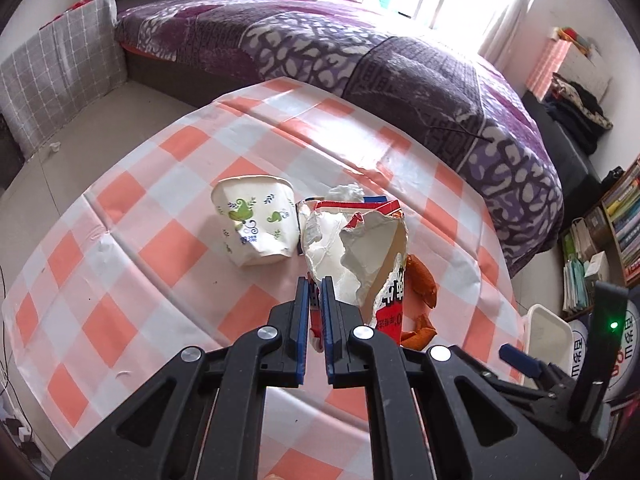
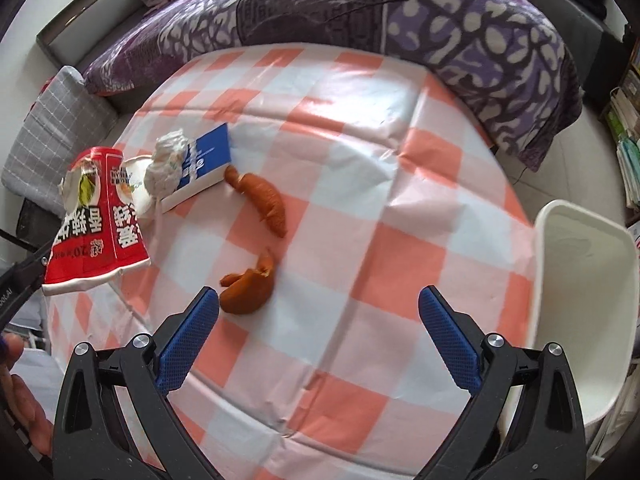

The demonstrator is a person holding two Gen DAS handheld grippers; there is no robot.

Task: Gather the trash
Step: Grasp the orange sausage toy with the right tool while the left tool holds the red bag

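Note:
My left gripper (image 1: 316, 284) is shut on the edge of a torn red snack bag (image 1: 360, 256) and holds it above the checked tablecloth (image 1: 160, 248); the bag also shows at the left of the right wrist view (image 2: 96, 236). A crumpled white paper cup (image 1: 256, 224) lies on its side just left of the bag. My right gripper (image 2: 320, 300) is open and empty over the table. Two orange peels (image 2: 260, 196) (image 2: 248, 288) lie in front of it. A crumpled tissue (image 2: 168, 164) rests against a blue and white box (image 2: 204, 164).
A white bin (image 2: 588, 312) stands off the table's right edge and shows in the left wrist view (image 1: 548, 332). A bed with a purple cover (image 1: 360, 60) lies beyond the table. Bookshelves (image 1: 624, 216) stand at the right.

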